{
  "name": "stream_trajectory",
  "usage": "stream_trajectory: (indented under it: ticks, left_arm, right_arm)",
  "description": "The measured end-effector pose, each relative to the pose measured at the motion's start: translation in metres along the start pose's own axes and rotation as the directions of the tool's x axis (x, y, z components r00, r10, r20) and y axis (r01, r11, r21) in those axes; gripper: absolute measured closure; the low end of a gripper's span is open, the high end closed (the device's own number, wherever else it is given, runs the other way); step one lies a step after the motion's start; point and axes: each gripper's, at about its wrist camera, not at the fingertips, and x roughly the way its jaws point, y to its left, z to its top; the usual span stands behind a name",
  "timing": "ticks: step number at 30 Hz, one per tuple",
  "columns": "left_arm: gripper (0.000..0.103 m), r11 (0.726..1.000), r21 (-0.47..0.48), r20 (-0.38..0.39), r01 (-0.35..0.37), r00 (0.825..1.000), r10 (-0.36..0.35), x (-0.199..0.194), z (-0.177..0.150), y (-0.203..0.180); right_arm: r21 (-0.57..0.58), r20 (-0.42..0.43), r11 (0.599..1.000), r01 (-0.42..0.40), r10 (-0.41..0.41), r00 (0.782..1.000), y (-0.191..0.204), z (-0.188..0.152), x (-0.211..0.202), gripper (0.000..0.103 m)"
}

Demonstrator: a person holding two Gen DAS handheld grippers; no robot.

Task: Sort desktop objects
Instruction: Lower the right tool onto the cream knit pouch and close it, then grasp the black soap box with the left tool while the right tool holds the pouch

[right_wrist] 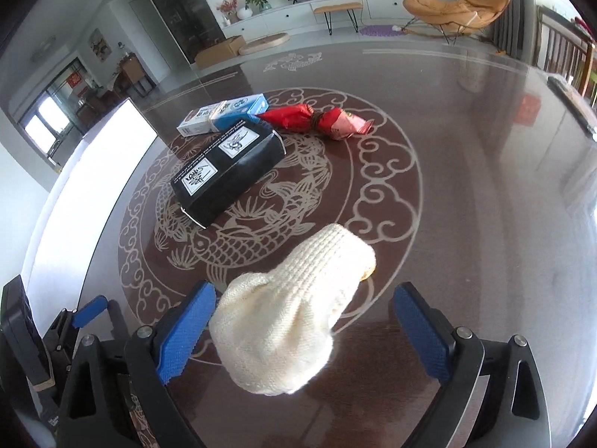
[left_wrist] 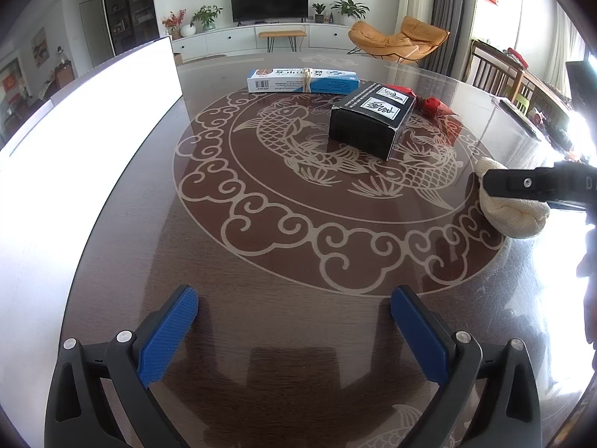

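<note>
Left wrist view: low over the table (left_wrist: 283, 261), facing forward between its left gripper (left_wrist: 294, 332) fingers toward the black box (left_wrist: 367, 123) ahead; right gripper (left_wrist: 522, 184) enters at far right. Right wrist view: close above the cream knit bundle (right_wrist: 291, 313) between its own fingers, left gripper (right_wrist: 89, 308) at lower left. Shared: box, bundle, blue-white carton (right_wrist: 224, 114), fish-patterned tabletop.

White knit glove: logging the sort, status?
Both claws open. Right claw straddles white knit glove, not gripped. Left claw empty. Nothing blocking.
</note>
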Motion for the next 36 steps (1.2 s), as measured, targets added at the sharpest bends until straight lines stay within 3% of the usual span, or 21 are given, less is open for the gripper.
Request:
stream_trajectory:
  ticks: [4, 6, 7, 8, 10, 18, 28, 36]
  left_arm:
    - [0.0, 1.0, 0.0, 0.0, 0.0, 1.0, 0.0, 0.0, 0.0, 0.0]
    - [0.0, 1.0, 0.0, 0.0, 0.0, 1.0, 0.0, 0.0, 0.001, 0.0]
    - [0.0, 1.0, 0.0, 0.0, 0.0, 1.0, 0.0, 0.0, 0.0, 0.0]
    - [0.0, 1.0, 0.0, 0.0, 0.0, 1.0, 0.0, 0.0, 0.001, 0.0]
    - [0.0, 1.0, 0.0, 0.0, 0.0, 1.0, 0.0, 0.0, 0.001, 0.0]
    - [0.0, 0.999, 0.029, -0.015, 0.025, 1.0, -0.024, 0.013, 0.018, -0.005]
    - [0.0, 0.974, 0.184, -0.1, 0.133, 0.988, -0.116, 0.073, 0.105, -0.055]
    - [0.0, 0.974, 0.184, -0.135, 0.133, 0.985, -0.109, 0.101, 0.149, -0.086]
  right_arm:
    - [-0.106, 0.026, 0.99, 0.089, -0.086, 0.996, 0.032, -0.009, 0.019, 0.004]
    - [-0.195, 0.065, 0.967, 0.165, -0.156, 0.986, 0.043, -0.017, 0.023, 0.015]
    - [-0.23, 0.091, 0.953, 0.199, -0.183, 0.979, 0.044, -0.022, 0.022, 0.026]
    - [-0.24, 0.11, 0.952, 0.19, -0.168, 0.98, 0.041, -0.025, 0.018, 0.037]
    - [-0.239, 0.128, 0.95, 0.201, -0.174, 0.976, 0.029, -0.029, 0.01, 0.045]
    - [-0.191, 0.167, 0.961, 0.2, -0.168, 0.971, -0.027, -0.04, -0.014, 0.044]
    - [-0.209, 0.162, 0.956, 0.206, -0.174, 0.971, -0.024, -0.04, -0.012, 0.038]
    - [-0.21, 0.163, 0.955, 0.209, -0.176, 0.971, -0.023, -0.04, -0.011, 0.038]
